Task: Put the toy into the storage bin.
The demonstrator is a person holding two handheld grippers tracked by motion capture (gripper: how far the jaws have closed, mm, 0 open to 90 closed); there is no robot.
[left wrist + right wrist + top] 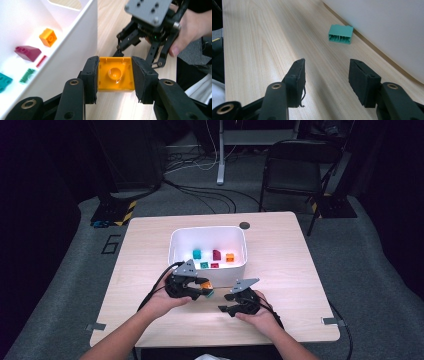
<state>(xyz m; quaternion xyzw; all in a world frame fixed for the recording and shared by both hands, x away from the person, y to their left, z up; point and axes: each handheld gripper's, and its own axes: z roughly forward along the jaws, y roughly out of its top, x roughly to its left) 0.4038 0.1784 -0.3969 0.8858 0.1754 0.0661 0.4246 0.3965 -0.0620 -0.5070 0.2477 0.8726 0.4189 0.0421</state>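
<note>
A: Item one, the left gripper (115, 75)?
B: It is clenched on an orange brick (115, 74), whose hollow underside is turned to the left gripper view. The brick is held between both pads above the worktop (280, 250), just beside the outer wall of the white bin (172, 251). In the high view the gripper (204, 289) is seen near the bin's front wall, held by the left hand (162, 304).

A: Item two, the right gripper (327, 80)?
B: It is released; nothing is seen between its jaws, only bare worktop. In the high view it (227, 302) is held by the right hand (257, 316), just to the right of the left gripper and apart from it.

A: Loose pieces on the worktop?
B: One green brick (340, 34) is recorded ahead of the right gripper, close to the bin wall, its open side facing the camera.

A: Bin contents?
B: Listed from the high view: a teal brick (197, 254), a magenta brick (217, 254), a small orange brick (230, 257), a green piece (204, 265) and a flat red piece (214, 265). All are seen lying apart on the bin floor.

A: Beyond the worktop?
B: A folding chair (295, 167) and floor cables (210, 195) are noted.
</note>
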